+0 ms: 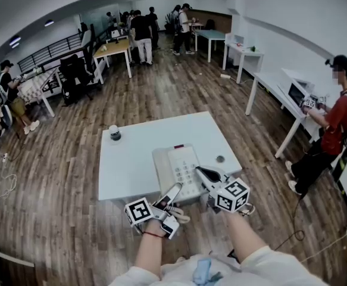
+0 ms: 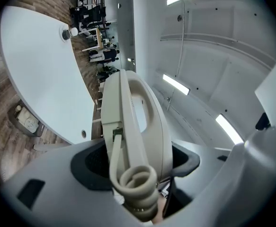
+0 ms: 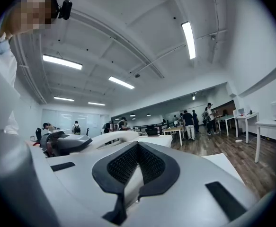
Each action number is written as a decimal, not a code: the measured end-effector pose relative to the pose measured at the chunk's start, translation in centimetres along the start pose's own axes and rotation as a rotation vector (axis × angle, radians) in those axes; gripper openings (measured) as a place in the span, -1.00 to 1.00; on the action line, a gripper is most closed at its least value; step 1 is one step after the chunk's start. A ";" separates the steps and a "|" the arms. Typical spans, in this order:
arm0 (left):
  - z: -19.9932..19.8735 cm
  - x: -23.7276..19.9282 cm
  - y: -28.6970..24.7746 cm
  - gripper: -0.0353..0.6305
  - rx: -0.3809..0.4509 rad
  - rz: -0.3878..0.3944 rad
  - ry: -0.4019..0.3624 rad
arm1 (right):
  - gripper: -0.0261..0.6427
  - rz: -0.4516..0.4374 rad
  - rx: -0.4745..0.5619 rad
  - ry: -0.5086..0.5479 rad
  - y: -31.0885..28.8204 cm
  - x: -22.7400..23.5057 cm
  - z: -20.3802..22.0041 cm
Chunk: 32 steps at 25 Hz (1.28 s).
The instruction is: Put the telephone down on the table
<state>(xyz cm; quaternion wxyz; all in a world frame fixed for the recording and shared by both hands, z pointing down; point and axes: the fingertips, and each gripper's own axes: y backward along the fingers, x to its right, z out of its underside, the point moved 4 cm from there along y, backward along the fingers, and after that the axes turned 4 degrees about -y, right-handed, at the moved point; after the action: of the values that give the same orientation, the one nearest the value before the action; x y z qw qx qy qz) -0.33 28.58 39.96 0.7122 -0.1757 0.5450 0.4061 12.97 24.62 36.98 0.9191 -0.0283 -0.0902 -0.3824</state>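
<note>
Wood-plank flooring, white square table (image 1: 131, 159) centre. Your left gripper (image 1: 165, 212) clamps the cream plastic telephone handset (image 2: 138, 122) at the table's near edge, and the cream push-button telephone base (image 1: 182, 168) sits on the table. Your right gripper (image 1: 202, 173), jaws together and empty, hovers at the base's right side.

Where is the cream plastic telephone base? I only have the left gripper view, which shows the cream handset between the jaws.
Observer: The cream plastic telephone base lies flat on the white rectangular table, near its front edge, just beyond the cream handset that your left gripper holds.
Operator: What else is near it?
Observer: The right gripper, shut and empty, hovers over the base's near right corner.
</note>
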 end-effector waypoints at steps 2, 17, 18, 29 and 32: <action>0.0 -0.1 0.0 0.03 0.001 0.000 0.005 | -0.83 -0.009 0.009 -0.005 0.0 -0.1 0.0; -1.8 -0.3 1.3 0.03 -0.011 -0.008 0.008 | -0.83 0.016 0.051 0.038 -1.7 -1.5 -0.2; -2.0 -0.3 1.2 0.03 -0.012 -0.006 0.007 | -0.83 0.018 0.055 0.039 -1.8 -1.5 -0.2; -4.1 -1.3 0.5 0.03 -0.003 -0.012 0.022 | -0.83 0.026 0.059 0.029 -4.1 -0.3 -0.2; -5.1 -2.0 -0.3 0.03 0.005 -0.020 0.022 | -0.83 0.020 0.062 0.025 -5.2 0.7 -0.4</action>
<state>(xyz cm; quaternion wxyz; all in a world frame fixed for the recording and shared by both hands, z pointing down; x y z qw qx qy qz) -3.48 24.09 39.97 0.7106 -0.1841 0.5520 0.3956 9.82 20.39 36.67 0.9244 0.0040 -0.0901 -0.3707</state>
